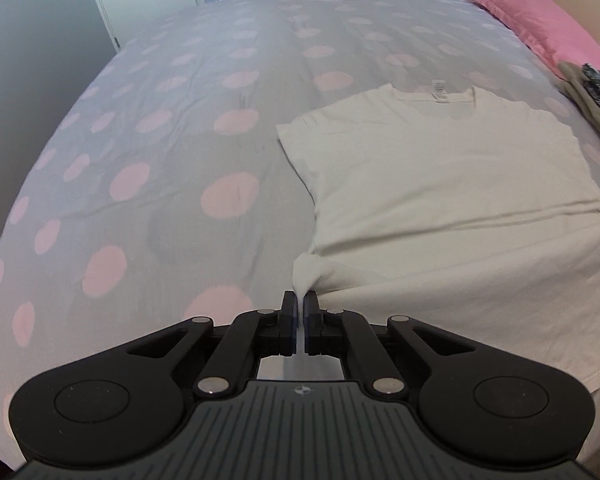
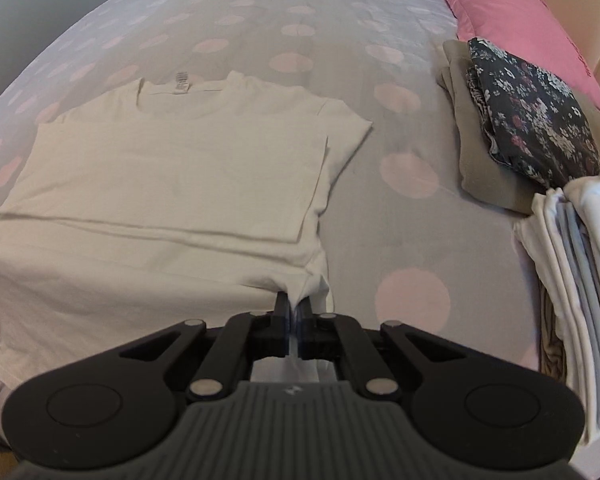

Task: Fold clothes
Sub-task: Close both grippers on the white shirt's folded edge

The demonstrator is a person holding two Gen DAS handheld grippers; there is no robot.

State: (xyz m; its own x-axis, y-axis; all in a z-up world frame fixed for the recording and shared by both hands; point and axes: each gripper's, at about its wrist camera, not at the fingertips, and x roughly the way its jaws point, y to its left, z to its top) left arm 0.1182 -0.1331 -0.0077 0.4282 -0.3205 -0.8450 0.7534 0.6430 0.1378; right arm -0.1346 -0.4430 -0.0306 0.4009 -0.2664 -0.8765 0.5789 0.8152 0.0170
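Observation:
A cream T-shirt (image 1: 440, 184) lies on the bed with its collar and label at the far end and its sides folded in. My left gripper (image 1: 300, 300) is shut on the shirt's near left corner, and the cloth bunches up between the pads. In the right wrist view the same T-shirt (image 2: 172, 184) spreads to the left. My right gripper (image 2: 294, 304) is shut on its near right corner, with the hem lifted off the bed.
The bed sheet (image 1: 160, 140) is grey with pink dots. A pink pillow (image 2: 516, 20) lies at the far right. Folded clothes sit to the right: a beige piece (image 2: 476, 168), a dark floral piece (image 2: 532, 112) and a white stack (image 2: 572, 272).

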